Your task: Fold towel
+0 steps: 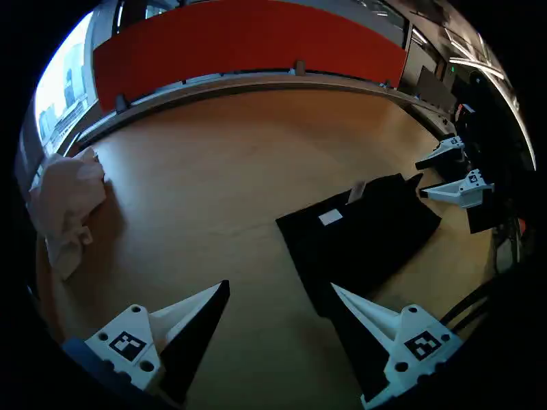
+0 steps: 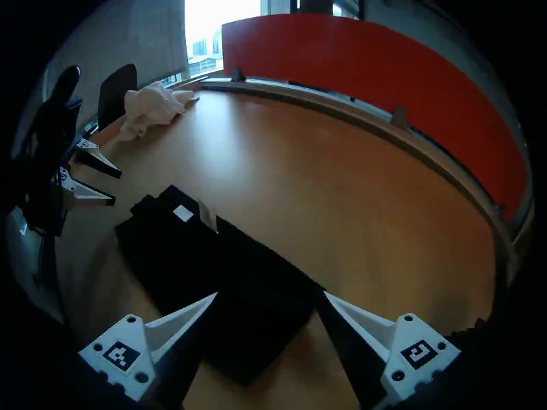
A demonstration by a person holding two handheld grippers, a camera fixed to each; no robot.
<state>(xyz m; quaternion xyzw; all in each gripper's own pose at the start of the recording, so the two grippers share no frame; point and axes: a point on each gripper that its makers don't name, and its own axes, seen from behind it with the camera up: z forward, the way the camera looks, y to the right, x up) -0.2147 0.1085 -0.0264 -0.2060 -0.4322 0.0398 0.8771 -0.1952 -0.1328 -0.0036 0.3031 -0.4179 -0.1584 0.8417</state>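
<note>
A black towel [image 1: 355,239] lies folded flat on the wooden table [image 1: 225,171], a small white label [image 1: 330,217] on its top. In the left gripper view my left gripper [image 1: 279,287] is open just short of the towel's near edge, its right finger over the cloth. At the towel's far corner my right gripper [image 1: 419,179] is open too. The right gripper view has the black towel [image 2: 225,287] running under my open right gripper [image 2: 268,295]. My left gripper [image 2: 117,188] stands open beyond the towel's far left end. Neither holds cloth.
A crumpled white cloth [image 1: 65,198] lies at the table's far edge, also the white heap [image 2: 150,106] near a dark chair [image 2: 113,96]. A red divider panel [image 1: 246,41] runs along the table's back edge [image 2: 383,75]. Bare wood [image 2: 328,191] spreads beside the towel.
</note>
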